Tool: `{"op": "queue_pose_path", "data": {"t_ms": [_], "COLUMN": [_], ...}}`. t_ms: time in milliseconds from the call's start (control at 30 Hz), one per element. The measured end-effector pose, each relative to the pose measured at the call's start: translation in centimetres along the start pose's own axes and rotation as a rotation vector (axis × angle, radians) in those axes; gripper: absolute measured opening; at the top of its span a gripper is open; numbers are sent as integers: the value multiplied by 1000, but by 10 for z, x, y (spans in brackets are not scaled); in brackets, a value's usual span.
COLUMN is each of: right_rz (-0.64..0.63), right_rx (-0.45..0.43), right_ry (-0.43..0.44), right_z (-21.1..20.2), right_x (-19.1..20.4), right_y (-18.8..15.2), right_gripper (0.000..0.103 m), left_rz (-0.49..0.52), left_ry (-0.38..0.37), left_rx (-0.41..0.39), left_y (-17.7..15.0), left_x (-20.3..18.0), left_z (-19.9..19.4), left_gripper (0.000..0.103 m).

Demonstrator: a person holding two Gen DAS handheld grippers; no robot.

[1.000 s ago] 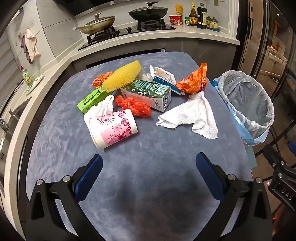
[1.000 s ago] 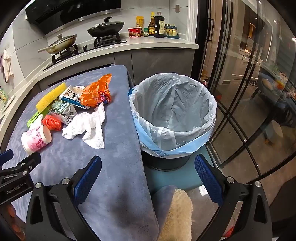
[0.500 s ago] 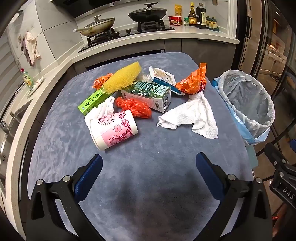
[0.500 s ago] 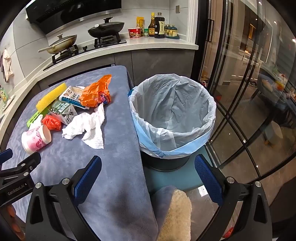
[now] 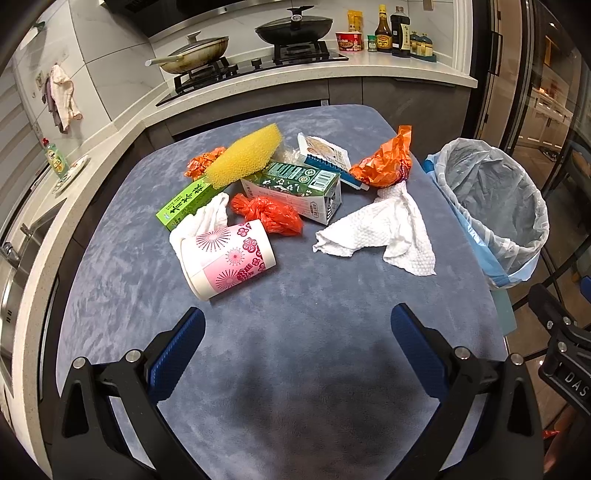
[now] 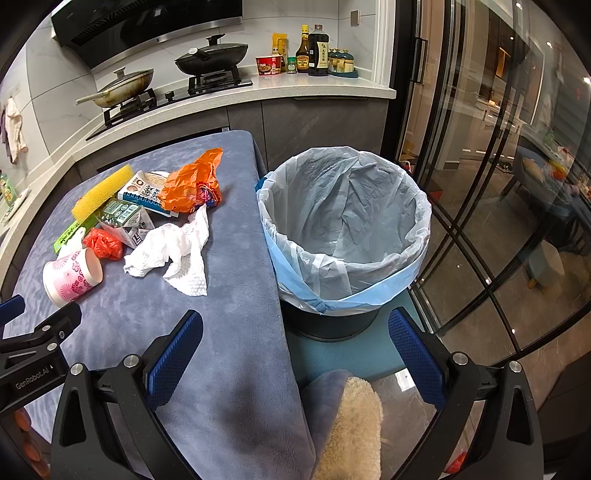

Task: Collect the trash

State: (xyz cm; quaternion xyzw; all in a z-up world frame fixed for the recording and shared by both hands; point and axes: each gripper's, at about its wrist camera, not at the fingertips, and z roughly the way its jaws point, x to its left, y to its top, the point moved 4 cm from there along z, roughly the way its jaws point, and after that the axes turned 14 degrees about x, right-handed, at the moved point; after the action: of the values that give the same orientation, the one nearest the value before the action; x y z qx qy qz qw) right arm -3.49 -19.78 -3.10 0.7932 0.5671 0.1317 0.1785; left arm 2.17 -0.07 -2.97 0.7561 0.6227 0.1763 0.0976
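Note:
A heap of trash lies on the blue-grey table (image 5: 295, 332): a pink flowered paper cup (image 5: 227, 264) on its side, a white paper towel (image 5: 384, 232), a red plastic bag (image 5: 267, 214), a green milk carton (image 5: 299, 186), a yellow sponge (image 5: 245, 158), a green box (image 5: 186, 201) and an orange wrapper (image 5: 384, 164). The lined trash bin (image 6: 343, 225) stands off the table's right edge. My left gripper (image 5: 297, 332) hovers open over bare table, short of the cup. My right gripper (image 6: 295, 339) is open and empty above the table edge before the bin.
Behind the table runs a kitchen counter (image 5: 369, 70) with a stove, two pans (image 5: 291, 27) and bottles (image 5: 393, 31). A sink (image 5: 14, 258) lies at far left. Glass doors (image 6: 498, 184) stand right of the bin. A fluffy beige cloth (image 6: 354, 428) hangs below my right gripper.
My left gripper's view has shifted very slightly; the trash pile sits a touch lower and nearer. The right gripper and the bin look unchanged. Both grippers stay open.

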Motion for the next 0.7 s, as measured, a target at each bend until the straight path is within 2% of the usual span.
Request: {"op": "queue_pose_path", "data": {"t_ms": [700], "right_rz": [4], "right_rx": [-1], "right_ry": [-8], "right_z": [1], "right_x": [-3], "right_y": [-2], "right_gripper": [96], "left_rz": [5], "left_ry": [-1], "left_rx": [-6], "left_y": [1], "left_x": [-7], "left_z": [-3], "left_gripper": [96]}}
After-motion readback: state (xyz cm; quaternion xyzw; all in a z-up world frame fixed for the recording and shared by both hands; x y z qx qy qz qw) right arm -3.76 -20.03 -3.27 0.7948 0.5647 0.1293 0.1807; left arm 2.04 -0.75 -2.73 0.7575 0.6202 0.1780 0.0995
